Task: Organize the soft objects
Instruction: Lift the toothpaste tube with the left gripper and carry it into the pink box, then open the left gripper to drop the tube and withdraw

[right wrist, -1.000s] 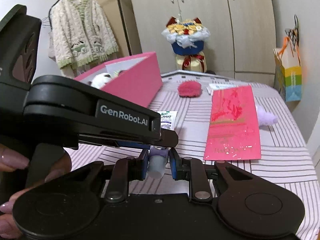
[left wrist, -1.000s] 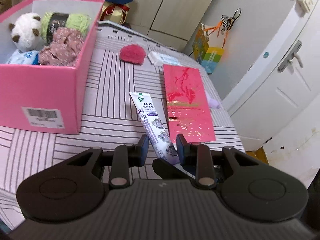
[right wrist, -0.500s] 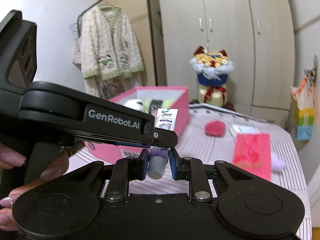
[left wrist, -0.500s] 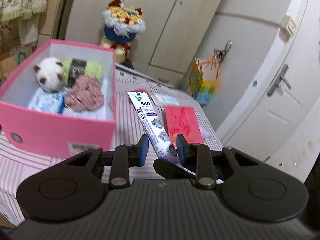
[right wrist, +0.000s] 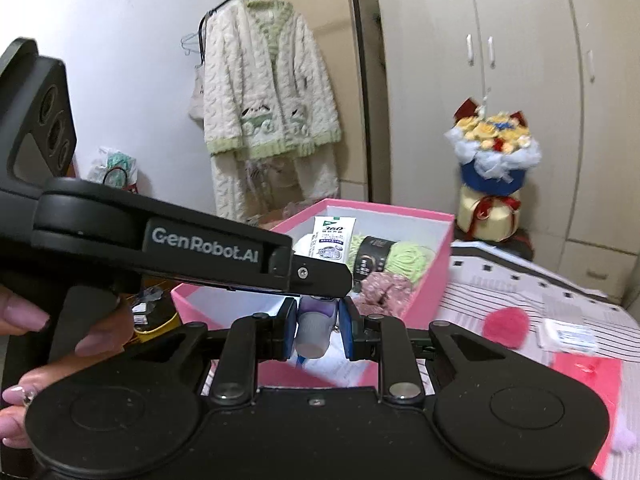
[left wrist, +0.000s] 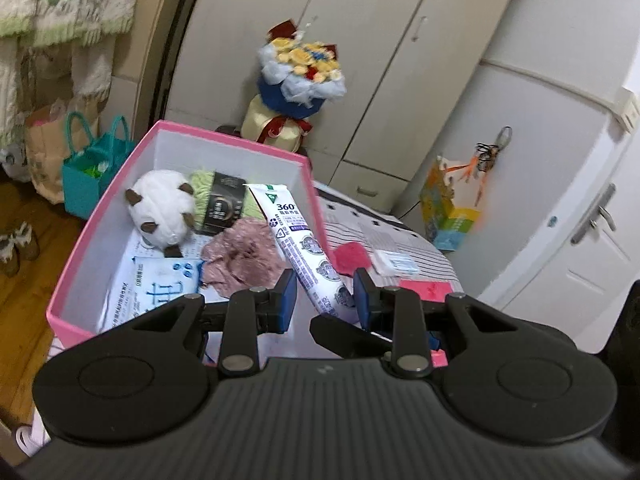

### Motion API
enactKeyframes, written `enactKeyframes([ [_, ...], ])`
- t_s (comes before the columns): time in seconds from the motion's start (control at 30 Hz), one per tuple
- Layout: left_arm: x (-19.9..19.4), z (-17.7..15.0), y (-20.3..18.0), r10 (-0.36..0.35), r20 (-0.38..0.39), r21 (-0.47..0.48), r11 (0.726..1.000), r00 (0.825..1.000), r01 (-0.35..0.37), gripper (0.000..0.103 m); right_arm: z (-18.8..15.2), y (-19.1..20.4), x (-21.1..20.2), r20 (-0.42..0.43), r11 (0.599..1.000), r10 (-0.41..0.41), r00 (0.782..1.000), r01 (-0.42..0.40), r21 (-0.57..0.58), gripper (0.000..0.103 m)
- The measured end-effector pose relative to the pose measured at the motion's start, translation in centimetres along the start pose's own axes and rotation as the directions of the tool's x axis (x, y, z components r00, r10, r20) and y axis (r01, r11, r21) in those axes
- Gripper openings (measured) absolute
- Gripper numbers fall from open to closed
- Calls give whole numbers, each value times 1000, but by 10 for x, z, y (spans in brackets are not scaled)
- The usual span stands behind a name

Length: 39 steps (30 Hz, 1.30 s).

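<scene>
Presently one tube is off the table, slanting up over the near right wall of one pink box. Its cap end is pinched between the pads of the right gripper. The left gripper is drawn in as far as it goes, with the tube running between its pads. A gap shows on one side, so contact there cannot be confirmed.

Box contents:
- one panda plush
- one green yarn skein with a black band
- one mauve cloth
- one blue-and-white tissue pack

On the striped table lie one red puff, one small white pack and one red envelope.

Legible writing: "360" on the tube and "GenRobot.AI" on the left gripper's side. Other print is too small to read.
</scene>
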State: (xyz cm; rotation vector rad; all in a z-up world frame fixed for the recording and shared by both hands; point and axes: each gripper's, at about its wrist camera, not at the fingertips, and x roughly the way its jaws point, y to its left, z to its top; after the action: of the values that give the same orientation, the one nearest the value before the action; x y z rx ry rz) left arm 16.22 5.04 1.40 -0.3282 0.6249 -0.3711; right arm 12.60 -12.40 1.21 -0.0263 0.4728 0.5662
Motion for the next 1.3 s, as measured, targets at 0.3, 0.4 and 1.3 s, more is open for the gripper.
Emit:
enactKeyframes([
  [0.3, 50, 11, 44, 19, -111, -84, 996, 994, -28, 28, -1, -10, 60, -121, 999, 19, 992, -13, 44, 26],
  [0.4, 61, 8, 56, 22, -142, -112, 993, 990, -38, 28, -5, -12, 75, -163, 998, 24, 986, -15, 59, 27],
  [1.3, -62, -9, -6, 59, -59, 173, 984, 996, -48, 64, 6, -1, -62, -93, 992, -93, 991, 84, -95, 78],
])
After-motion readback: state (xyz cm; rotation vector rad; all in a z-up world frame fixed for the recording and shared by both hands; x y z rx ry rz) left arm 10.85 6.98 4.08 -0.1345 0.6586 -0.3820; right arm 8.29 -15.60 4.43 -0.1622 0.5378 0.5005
